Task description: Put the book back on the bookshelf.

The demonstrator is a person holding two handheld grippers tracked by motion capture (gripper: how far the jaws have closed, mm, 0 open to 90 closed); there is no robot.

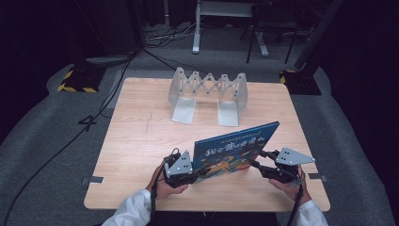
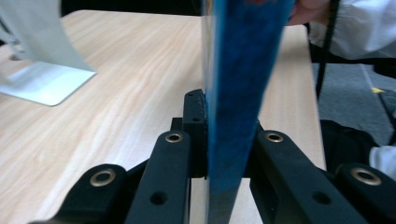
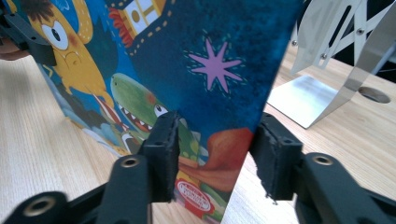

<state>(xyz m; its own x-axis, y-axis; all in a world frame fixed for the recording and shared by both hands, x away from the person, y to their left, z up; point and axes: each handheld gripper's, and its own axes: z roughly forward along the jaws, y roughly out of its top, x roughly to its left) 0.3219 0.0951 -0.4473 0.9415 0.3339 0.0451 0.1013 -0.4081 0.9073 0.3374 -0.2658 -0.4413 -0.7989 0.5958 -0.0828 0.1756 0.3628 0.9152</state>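
High view: left gripper (image 1: 188, 173) clamped on the blue book (image 1: 234, 149), held upright over the near part of the pale wood counter (image 1: 136, 141); right gripper (image 1: 258, 161) straddles its other edge, pads slack. Metal expandable bookend (image 1: 208, 95) sits toward the far edge. Beyond: grey carpet (image 1: 56, 136), cables, dark room.

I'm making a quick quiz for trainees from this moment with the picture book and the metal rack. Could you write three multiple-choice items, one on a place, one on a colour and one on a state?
1. Where does the folding metal book rack stand?
A. at the table's far edge
B. beside the person's hands
C. on the floor

2. What is the main colour of the picture book cover?
A. red
B. blue
C. white

3. How is the left gripper?
A. open above the book
B. lying on the table
C. shut on the book's edge

Answers: 1 A, the high view shows it far across the table. 2 B, blue cover in every view. 3 C, its jaws press both sides of the upright book.
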